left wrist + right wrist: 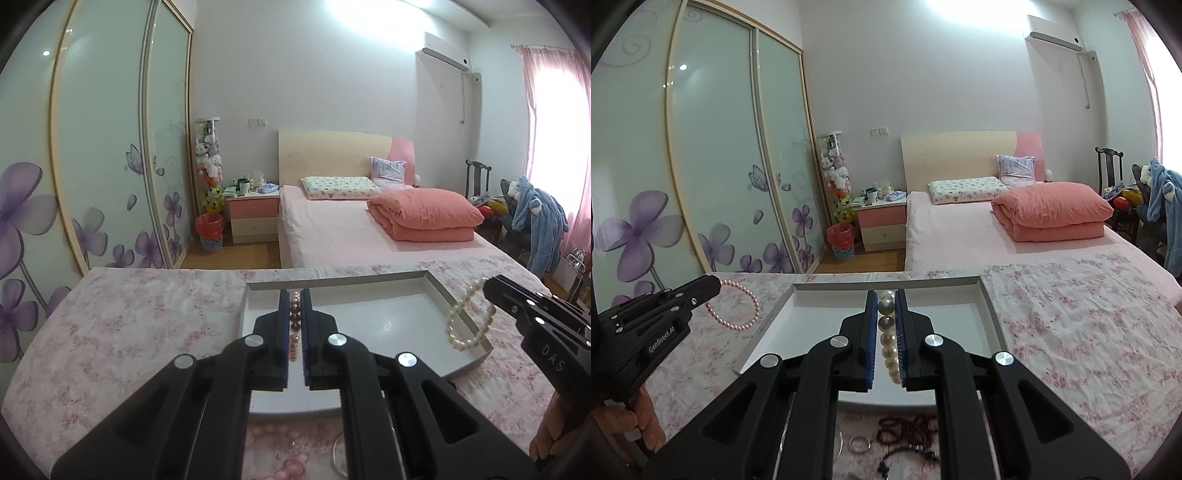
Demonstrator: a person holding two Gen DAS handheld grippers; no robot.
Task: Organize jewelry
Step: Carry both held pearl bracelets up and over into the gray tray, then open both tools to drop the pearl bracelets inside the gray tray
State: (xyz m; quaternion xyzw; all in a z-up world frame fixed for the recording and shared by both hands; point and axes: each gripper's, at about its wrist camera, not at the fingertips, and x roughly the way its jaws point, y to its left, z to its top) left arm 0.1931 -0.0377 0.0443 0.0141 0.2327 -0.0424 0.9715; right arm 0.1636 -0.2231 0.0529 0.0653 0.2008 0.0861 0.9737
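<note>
In the left wrist view my left gripper [295,295] is shut on a bracelet of pink and dark-purple beads [294,318], held over the near left part of a shallow white tray [388,317]. At the right, my right gripper [491,286] holds a white pearl bracelet [467,321] that dangles over the tray's right rim. In the right wrist view the right gripper [886,295] is shut on the pearl bracelet [888,332] above the tray [953,321]. The left gripper [714,282] hangs the pink bracelet [735,308] left of the tray.
The tray lies on a pink floral cloth [1071,332]. Near the front edge lie a dark red bead necklace [908,428], a metal ring [858,443] and a small cross pendant [882,469]. A bed [351,229] and a wardrobe [110,147] stand beyond.
</note>
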